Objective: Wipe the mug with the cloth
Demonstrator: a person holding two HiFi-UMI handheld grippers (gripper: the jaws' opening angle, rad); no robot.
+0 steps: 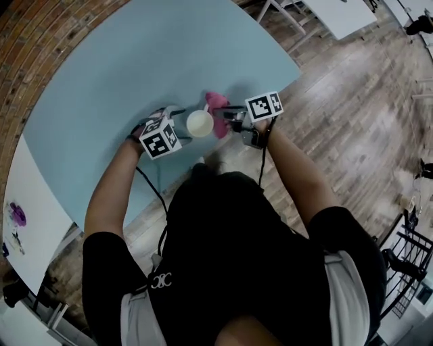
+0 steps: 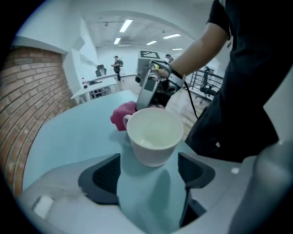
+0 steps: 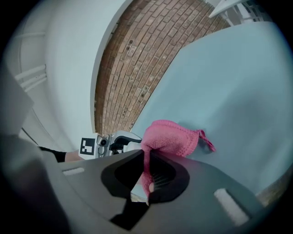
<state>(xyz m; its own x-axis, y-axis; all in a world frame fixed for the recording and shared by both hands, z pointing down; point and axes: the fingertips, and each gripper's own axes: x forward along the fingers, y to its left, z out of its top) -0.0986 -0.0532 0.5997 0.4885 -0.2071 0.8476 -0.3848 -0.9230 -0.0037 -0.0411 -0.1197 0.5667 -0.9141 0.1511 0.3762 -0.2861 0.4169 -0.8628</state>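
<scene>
A white mug (image 1: 199,123) stands upright on the light blue table (image 1: 135,61) near its front edge. In the left gripper view the mug (image 2: 154,135) appears empty, its handle turned toward the far left. My left gripper (image 2: 149,169) is open, with a jaw on each side of the mug's base and neither pad touching it. A pink cloth (image 3: 171,137) is bunched on the table just behind the mug. My right gripper (image 3: 147,171) is shut on a fold of that cloth. In the head view the right gripper (image 1: 226,120) sits right of the mug.
The table's curved front edge (image 1: 223,152) runs just below the grippers, with wooden floor (image 1: 352,115) beyond. A brick wall (image 1: 40,40) borders the table's far left. A white board (image 1: 27,223) with a purple stain lies at the left. White tables (image 1: 338,13) stand at the top right.
</scene>
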